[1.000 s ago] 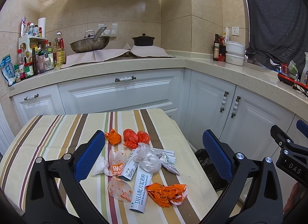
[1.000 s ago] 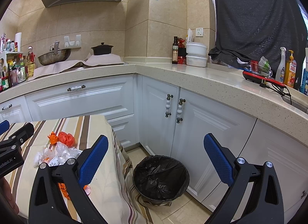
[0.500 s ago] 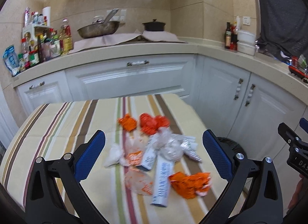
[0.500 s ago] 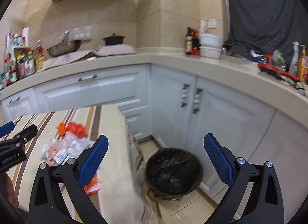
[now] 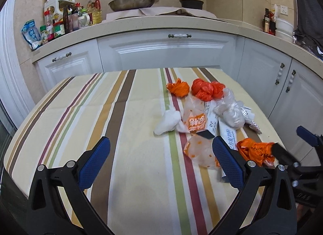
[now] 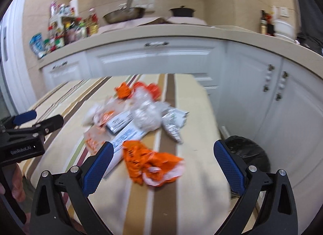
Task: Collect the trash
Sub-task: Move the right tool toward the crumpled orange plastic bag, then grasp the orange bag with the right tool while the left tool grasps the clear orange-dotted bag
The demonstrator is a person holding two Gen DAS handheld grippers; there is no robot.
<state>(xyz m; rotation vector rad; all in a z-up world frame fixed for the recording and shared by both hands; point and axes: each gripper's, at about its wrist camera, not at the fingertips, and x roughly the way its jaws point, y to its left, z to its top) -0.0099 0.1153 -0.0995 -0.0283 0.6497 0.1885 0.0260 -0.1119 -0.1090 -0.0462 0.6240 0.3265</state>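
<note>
Over the striped desk (image 5: pixel 125 126), left wrist view: my left claw (image 5: pixel 159 162) is spread wide, holding nothing, hovering above bare cloth left of the trash pile. Pile sits toward the desk's right side: white wad (image 5: pixel 168 122), printed clear wrapper (image 5: pixel 196 122), two orange bags (image 5: pixel 178 88) at the back. The right claw's tip pokes in at the right edge, just beside a crumpled orange bag (image 5: pixel 255 151).

Right wrist view, blurred: my right claw (image 6: pixel 160 164) is also wide apart and empty, framing that orange bag (image 6: pixel 151 164), probably my first pick since it's nearest. Black-lined bin (image 6: pixel 247 154) stands on the floor off the desk's right edge, handy for dropping.
</note>
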